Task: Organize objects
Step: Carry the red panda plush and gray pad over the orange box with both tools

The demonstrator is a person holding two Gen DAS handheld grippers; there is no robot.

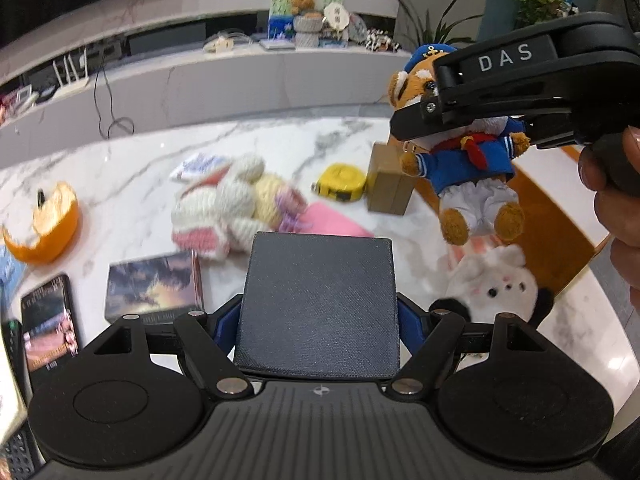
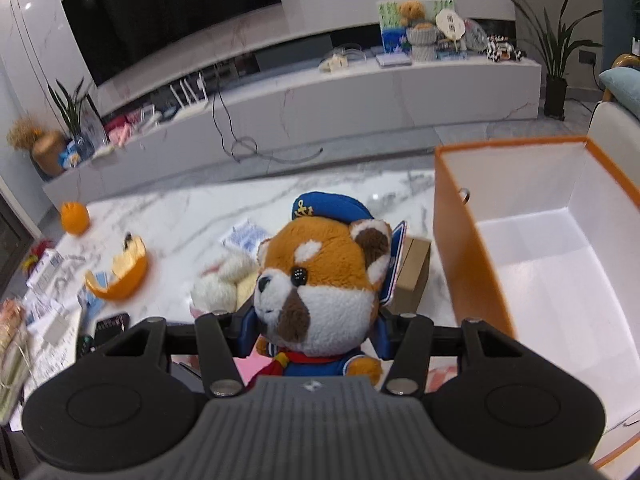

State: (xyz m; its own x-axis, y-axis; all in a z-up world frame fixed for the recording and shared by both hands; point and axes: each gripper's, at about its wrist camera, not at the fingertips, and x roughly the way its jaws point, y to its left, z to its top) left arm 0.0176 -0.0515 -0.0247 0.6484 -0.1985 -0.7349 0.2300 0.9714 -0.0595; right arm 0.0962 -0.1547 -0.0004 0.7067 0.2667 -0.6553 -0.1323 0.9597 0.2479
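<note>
My right gripper (image 2: 318,330) is shut on a sailor plush (image 2: 324,284), a brown-and-white animal in a blue cap and blue suit. It holds the plush by the neck, lifted above the marble table (image 2: 168,216). In the left wrist view the same plush (image 1: 472,164) hangs from the right gripper (image 1: 416,120) at the upper right. My left gripper (image 1: 320,312) is shut on a flat dark grey box (image 1: 320,304) and holds it above the table. An open orange storage box (image 2: 460,248) with a white inside stands at the right.
On the table lie a crocheted white bunny (image 1: 224,208), a yellow tape measure (image 1: 340,182), a cardboard box (image 1: 388,180), a pink pad (image 1: 336,224), orange peel (image 1: 52,224), a picture box (image 1: 154,284), a phone (image 1: 50,320) and a white bunny plush (image 1: 496,284). A whole orange (image 2: 74,218) sits far left.
</note>
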